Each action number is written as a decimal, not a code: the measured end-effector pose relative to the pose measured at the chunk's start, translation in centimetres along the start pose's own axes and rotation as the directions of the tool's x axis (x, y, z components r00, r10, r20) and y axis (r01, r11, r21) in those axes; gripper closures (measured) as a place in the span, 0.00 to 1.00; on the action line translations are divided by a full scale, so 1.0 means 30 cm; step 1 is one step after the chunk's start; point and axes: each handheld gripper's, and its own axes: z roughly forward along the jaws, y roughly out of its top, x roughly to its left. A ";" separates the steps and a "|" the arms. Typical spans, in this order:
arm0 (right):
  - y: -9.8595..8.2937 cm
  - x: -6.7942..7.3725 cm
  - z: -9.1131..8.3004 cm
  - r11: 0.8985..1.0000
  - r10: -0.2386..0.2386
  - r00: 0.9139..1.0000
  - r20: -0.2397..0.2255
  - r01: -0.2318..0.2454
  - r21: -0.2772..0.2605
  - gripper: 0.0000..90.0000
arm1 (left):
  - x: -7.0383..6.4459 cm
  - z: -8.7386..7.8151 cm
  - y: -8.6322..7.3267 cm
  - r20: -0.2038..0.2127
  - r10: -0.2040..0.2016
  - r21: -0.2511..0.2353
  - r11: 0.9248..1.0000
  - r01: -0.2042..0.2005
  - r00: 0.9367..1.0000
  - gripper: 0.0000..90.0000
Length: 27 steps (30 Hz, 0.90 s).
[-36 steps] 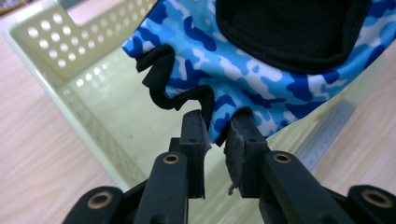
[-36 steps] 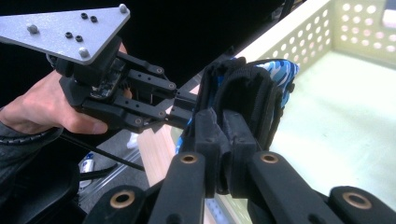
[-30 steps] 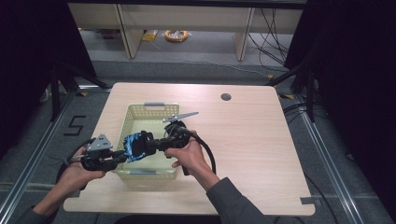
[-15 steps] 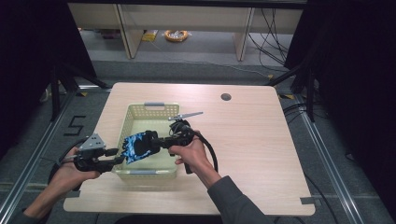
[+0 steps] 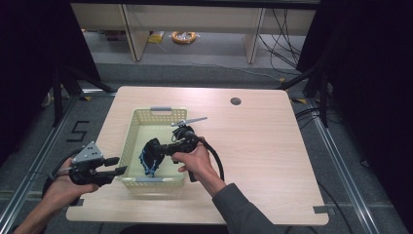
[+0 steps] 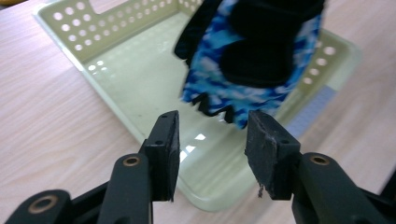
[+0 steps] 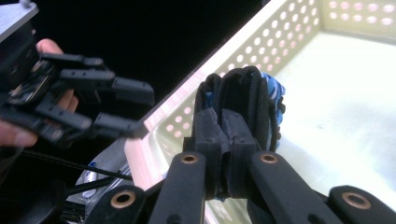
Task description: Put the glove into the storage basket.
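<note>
— What's beyond the pale wooden table?
— An orange coil on the floor, with black cables trailing to its right.
— And on the tabletop?
— A dark round hole near the far edge. A "5" mark sits on the floor, left.

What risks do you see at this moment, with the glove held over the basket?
The right gripper pinches only an edge of the blue glove, so it may slip out. The open left gripper sits close to the basket wall and might knock it.
</note>
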 end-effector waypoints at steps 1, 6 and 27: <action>-0.001 0.006 0.014 1.000 -0.003 1.000 -0.002 0.003 -0.004 0.97 | -0.011 -0.005 -0.002 0.007 0.002 -0.009 1.000 -0.001 1.000 0.60; -0.009 0.032 0.069 1.000 0.014 0.999 -0.044 -0.014 -0.005 0.97 | -0.048 -0.033 -0.007 0.019 0.029 -0.008 1.000 -0.029 0.999 0.60; -0.093 -0.048 0.065 0.992 0.036 0.987 0.156 -0.055 0.116 0.96 | -0.190 0.008 -0.071 0.105 0.011 -0.011 1.000 -0.010 0.994 0.58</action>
